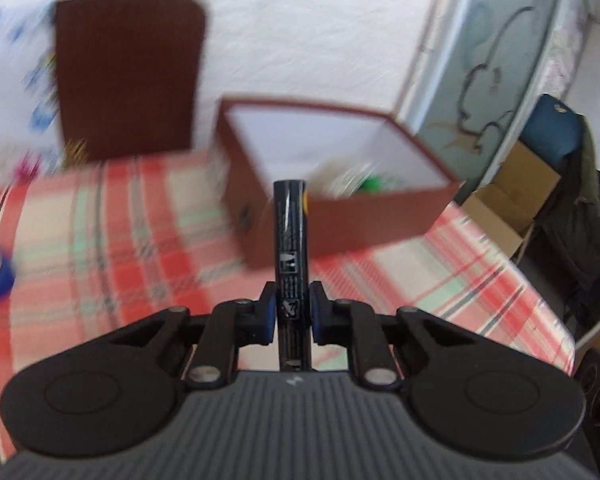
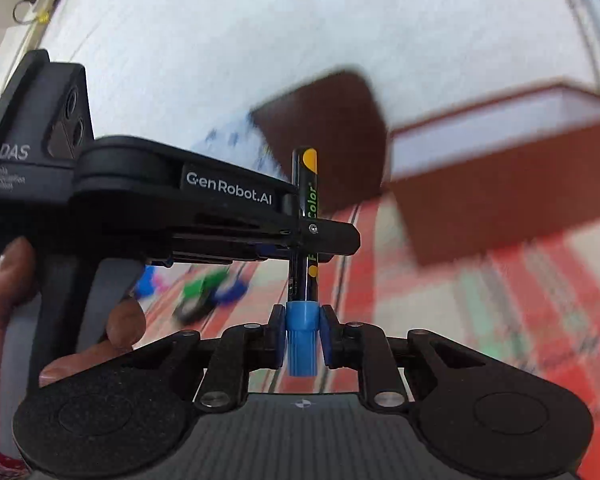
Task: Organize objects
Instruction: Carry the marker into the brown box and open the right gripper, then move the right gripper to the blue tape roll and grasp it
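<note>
Both grippers hold one black marker. My left gripper (image 1: 293, 312) is shut on the marker's black barrel (image 1: 291, 236), which points up in front of an open brown box (image 1: 340, 208). In the right wrist view my right gripper (image 2: 302, 340) is shut on the marker's blue cap (image 2: 301, 344); the black barrel (image 2: 306, 200) rises from it and the left gripper (image 2: 320, 236) clamps it from the left. The brown box (image 2: 520, 184) stands at the right, white inside, with small green things in it (image 1: 374, 182).
The brown box lid (image 1: 128, 76) leans against the white wall behind a red plaid tablecloth (image 1: 100, 240). Small blue and green objects (image 2: 208, 288) lie on the cloth at left. A cardboard box (image 1: 516, 196) and a chair stand off the table's right edge.
</note>
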The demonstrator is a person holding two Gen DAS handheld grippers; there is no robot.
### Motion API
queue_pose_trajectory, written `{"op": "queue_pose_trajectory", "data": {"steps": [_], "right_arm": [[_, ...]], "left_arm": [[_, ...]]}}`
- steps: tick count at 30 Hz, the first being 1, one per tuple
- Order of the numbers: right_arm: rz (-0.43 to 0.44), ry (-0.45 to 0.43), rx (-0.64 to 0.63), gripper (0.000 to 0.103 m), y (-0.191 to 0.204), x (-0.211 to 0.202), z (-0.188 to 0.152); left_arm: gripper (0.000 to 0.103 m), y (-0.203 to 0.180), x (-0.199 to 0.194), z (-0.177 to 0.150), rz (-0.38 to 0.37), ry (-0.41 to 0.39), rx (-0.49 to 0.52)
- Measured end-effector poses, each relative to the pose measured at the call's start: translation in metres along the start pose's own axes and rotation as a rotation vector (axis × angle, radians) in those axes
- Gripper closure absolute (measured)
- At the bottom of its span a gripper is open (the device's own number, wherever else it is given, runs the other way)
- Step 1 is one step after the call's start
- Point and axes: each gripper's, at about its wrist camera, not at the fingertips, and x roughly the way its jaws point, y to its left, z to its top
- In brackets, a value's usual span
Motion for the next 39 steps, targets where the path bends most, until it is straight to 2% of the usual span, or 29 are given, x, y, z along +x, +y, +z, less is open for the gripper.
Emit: {"op": "queue_pose_trajectory", "data": {"steps": [5, 9, 11, 12, 13, 14, 15, 17, 19, 22, 23, 26, 29, 32, 34, 37, 39], "right_arm": [[-0.076, -0.154, -0.002, 0.085, -0.029, 0.014, 0.057], [-0.158, -0.216, -0.007, 0.085, -0.053, 0.046, 0.087], [-0.209, -0.213, -0.024, 0.084, -0.064, 0.069, 0.093], [-0.245, -0.19, -0.033, 0.079, -0.07, 0.081, 0.094], [-0.292, -0.162, -0.045, 0.076, -0.073, 0.092, 0.093], [-0.329, -0.158, -0.058, 0.081, -0.083, 0.089, 0.088], [-0.335, -0.181, -0.082, 0.073, -0.082, 0.086, 0.083], [-0.309, -0.214, -0.085, 0.072, -0.08, 0.075, 0.072], [-0.324, -0.25, -0.108, 0.072, -0.072, 0.06, 0.06], [-0.325, -0.299, -0.144, 0.07, -0.051, 0.039, 0.039], [-0.32, -0.3, -0.155, 0.07, -0.044, 0.033, 0.029], [-0.3, -0.221, -0.168, 0.07, -0.026, 0.031, 0.003], [-0.254, -0.088, -0.156, 0.07, -0.018, 0.046, -0.008], [-0.222, 0.007, -0.185, 0.069, -0.007, 0.057, -0.013], [-0.192, 0.068, -0.214, 0.069, 0.003, 0.066, -0.019], [-0.149, 0.138, -0.289, 0.069, 0.023, 0.075, -0.03], [-0.112, 0.197, -0.325, 0.069, 0.037, 0.088, -0.035]], "left_arm": [[0.085, -0.03, 0.036, 0.063, -0.018, -0.053, 0.09], [0.081, -0.034, 0.079, 0.096, -0.009, -0.044, 0.085], [0.069, -0.034, 0.101, 0.107, 0.045, -0.043, 0.108], [0.056, -0.033, 0.109, 0.109, 0.091, -0.043, 0.112], [0.056, -0.029, 0.116, 0.109, 0.129, -0.044, 0.11], [0.056, -0.026, 0.12, 0.107, 0.143, -0.039, 0.108], [0.056, -0.022, 0.121, 0.103, 0.142, -0.034, 0.101], [0.055, -0.015, 0.114, 0.09, 0.13, -0.036, 0.097], [0.056, -0.012, 0.104, 0.074, 0.14, -0.05, 0.117], [0.056, -0.013, 0.072, 0.045, 0.09, -0.115, 0.141], [0.054, -0.016, 0.059, 0.034, 0.097, -0.136, 0.153], [0.051, -0.017, 0.031, 0.003, 0.131, -0.167, 0.185], [0.051, 0.002, 0.016, -0.028, 0.186, -0.123, 0.183], [0.05, 0.049, 0.011, -0.059, 0.304, -0.047, 0.113], [0.05, 0.089, 0.004, -0.078, 0.41, 0.013, 0.042], [0.049, 0.152, -0.023, -0.103, 0.53, 0.029, -0.08], [0.036, 0.186, -0.044, -0.117, 0.626, -0.012, -0.116]]}}
